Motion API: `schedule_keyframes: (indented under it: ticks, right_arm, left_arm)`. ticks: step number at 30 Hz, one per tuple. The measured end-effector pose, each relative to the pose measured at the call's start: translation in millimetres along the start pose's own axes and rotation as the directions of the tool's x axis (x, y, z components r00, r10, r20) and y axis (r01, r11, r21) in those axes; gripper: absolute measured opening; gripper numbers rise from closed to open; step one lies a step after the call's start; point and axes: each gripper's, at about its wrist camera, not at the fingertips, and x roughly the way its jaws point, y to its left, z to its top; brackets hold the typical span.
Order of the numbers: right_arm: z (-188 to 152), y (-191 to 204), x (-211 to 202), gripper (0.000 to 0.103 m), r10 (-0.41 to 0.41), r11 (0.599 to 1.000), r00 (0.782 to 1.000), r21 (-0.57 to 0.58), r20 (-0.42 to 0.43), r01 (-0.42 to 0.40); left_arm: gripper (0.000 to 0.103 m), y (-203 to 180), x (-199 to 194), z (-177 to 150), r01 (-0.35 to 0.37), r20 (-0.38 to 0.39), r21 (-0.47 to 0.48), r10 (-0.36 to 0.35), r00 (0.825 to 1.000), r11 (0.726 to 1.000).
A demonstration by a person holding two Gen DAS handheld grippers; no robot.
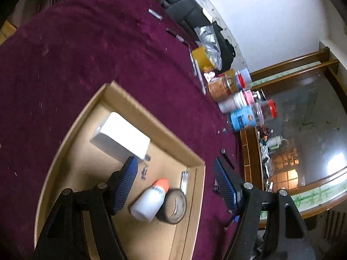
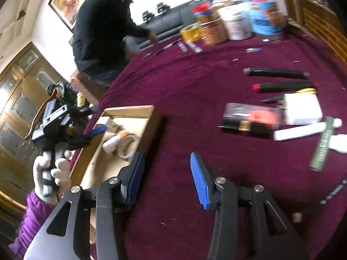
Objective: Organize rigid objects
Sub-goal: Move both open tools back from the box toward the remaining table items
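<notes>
Right tool (image 2: pixel 167 173) view alone shows markers (image 2: pixel 284 86) outside box (image 2: pixel 151 117)

Left claw (image 1: pixel 175 184) gapes wide, empty; right claw (image 2: pixel 166 177) empty, parted less; gloved left hand (image 2: pixel 53 173) grips its handle.

Evenly lit indoors, brightest off the white wall (image 1: pixel 271 17) ahead and right of the left tool; heavy fisheye bending with black corners; motion blur smearing the jars (image 2: pixel 236 15) far beyond the right tool
</notes>
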Motion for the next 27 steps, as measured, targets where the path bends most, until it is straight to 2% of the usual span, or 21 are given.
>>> schedule_keyframes:
  ticks: [4,7,9,11,13,16,19,21,24,25,26,27]
  right_arm:
    - [-3.2,-33.5,-24.6,0.043,-0.065,0.997,0.997,0.039,0.045,0.063]
    - [-7.7,-56.3,-37.8,0.043,-0.096,0.992,0.993,0.086,0.063,0.09]
    - [-12.9,-67.9,-41.5,0.043,-0.111,0.988,0.992,0.11,0.064,0.104]
    - [-19.4,-76.2,-42.6,0.043,-0.124,0.985,0.991,0.125,0.059,0.116]
    - [-27.2,-80.6,-41.0,0.043,-0.129,0.983,0.99,0.137,0.05,0.121]
    - [-36.5,-82.0,-43.7,0.043,-0.126,0.983,0.991,0.143,0.05,0.118]
    - [-37.5,-86.8,-61.7,0.043,-0.154,0.982,0.984,0.125,0.092,0.142]
    - [-34.2,-88.2,-75.4,0.043,-0.194,0.977,0.972,0.111,0.136,0.179]
    - [-29.8,-86.5,-101.8,0.044,-0.28,0.96,0.93,0.076,0.238,0.27]
    - [-29.4,-84.7,-109.1,0.056,-0.319,0.947,0.907,0.062,0.275,0.315]
    - [-29.0,-84.0,-114.7,0.081,-0.363,0.93,0.878,0.057,0.311,0.364]
    - [-28.2,-86.9,-119.0,0.091,-0.406,0.91,0.848,0.07,0.34,0.408]
  left_arm:
    - [0.066,-14.5,-8.0,9.7,-0.046,0.045,0.052,0.044,0.998,0.998]
    - [0.066,-30.1,-16.8,15.6,-0.035,0.087,0.098,0.026,0.996,0.995]
    - [0.067,-41.9,-14.3,21.3,-0.082,0.113,0.147,0.066,0.991,0.986]
    - [0.067,-46.8,-2.3,28.2,-0.125,0.107,0.179,0.107,0.988,0.976]
    - [0.066,-41.0,8.3,32.5,-0.155,0.091,0.154,0.142,0.986,0.976]
    - [0.066,-28.9,13.9,28.1,-0.161,0.084,0.103,0.153,0.985,0.982]
    - [0.066,-41.4,-0.1,7.0,-0.142,0.117,0.144,0.125,0.985,0.979]
    - [0.067,-66.6,-11.9,-16.2,-0.176,0.158,0.23,0.141,0.977,0.957]
    - [0.079,-107.9,-18.7,-56.8,-0.219,0.19,0.362,0.159,0.969,0.906]
    - [0.079,-124.4,-15.9,-74.3,-0.23,0.191,0.417,0.162,0.968,0.88]
    - [0.079,-136.7,-12.6,-86.1,-0.231,0.184,0.459,0.163,0.969,0.858]
    - [0.08,-147.6,-6.1,-97.0,-0.229,0.171,0.494,0.164,0.972,0.839]
